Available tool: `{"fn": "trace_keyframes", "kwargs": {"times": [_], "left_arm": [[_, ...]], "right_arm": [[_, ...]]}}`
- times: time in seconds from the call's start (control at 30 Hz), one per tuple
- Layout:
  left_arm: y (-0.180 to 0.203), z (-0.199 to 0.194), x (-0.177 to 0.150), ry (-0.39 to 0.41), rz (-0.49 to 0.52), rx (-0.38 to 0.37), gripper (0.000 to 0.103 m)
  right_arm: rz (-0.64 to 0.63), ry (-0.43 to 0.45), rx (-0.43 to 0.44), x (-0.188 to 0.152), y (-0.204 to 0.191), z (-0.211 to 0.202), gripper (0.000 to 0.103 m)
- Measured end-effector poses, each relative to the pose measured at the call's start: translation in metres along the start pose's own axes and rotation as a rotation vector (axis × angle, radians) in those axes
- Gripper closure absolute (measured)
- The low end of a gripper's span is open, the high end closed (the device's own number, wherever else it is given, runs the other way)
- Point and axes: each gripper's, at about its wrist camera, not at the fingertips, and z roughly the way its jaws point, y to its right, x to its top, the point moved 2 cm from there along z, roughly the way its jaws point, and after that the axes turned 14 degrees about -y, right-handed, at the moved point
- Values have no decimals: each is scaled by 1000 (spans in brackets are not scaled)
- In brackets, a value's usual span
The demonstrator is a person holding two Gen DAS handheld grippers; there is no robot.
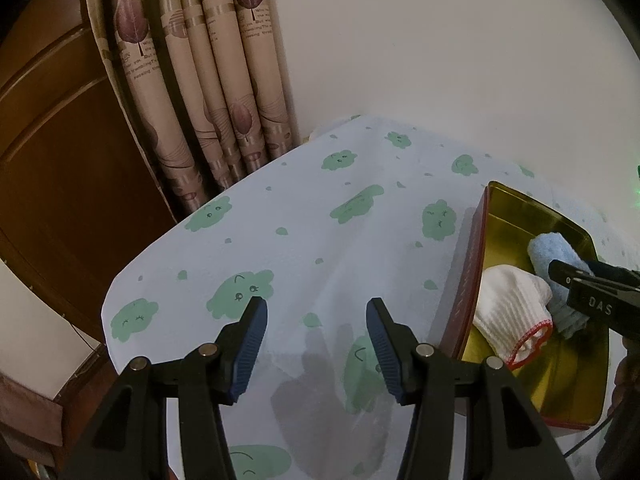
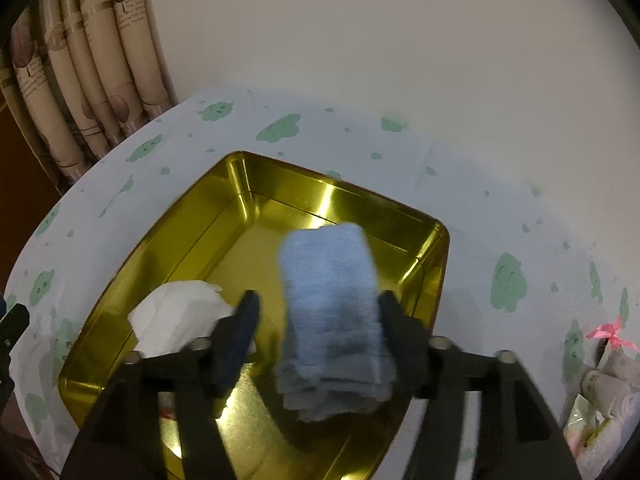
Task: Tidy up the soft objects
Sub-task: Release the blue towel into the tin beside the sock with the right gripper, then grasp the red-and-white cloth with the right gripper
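Nearest in the right wrist view, the right gripper hangs over the gold tin, jaws parted, with the folded blue towel between them. The towel lies against the right finger, while a clear gap shows on the left side, so it seems released rather than pinched; motion blur makes the exact contact hard to judge. The step in hand looks like dropping the towel into the tin, beside the white sock with the red-edged cuff that already lies against the near left wall. The next move likely calls for lifting the gripper straight up, clear of the towel, so the fingers do not drag the fold loose, then turning to the pile of soft things at the far right of the table. In the left wrist view, the left gripper hovers open and empty above the cloud-print tablecloth, well left of the tin. Beyond stand a curtain and a pale wall.
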Motion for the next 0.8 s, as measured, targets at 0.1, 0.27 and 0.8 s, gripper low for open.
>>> {"fn": "trace_keyframes", "kwargs": {"times": [0.1,0.27,0.8], "left_arm": [[0,0,0,-3,0,-8,50],[1,0,0,-2,4,-6,50],[7,-5,-3,7,28,18,50]], "right_arm": [[-15,21,-2,-3,-2,-12,37],[-9,62,32,-22,2,-39,35],[126,118,-44,-137,112,-115,35]]}}
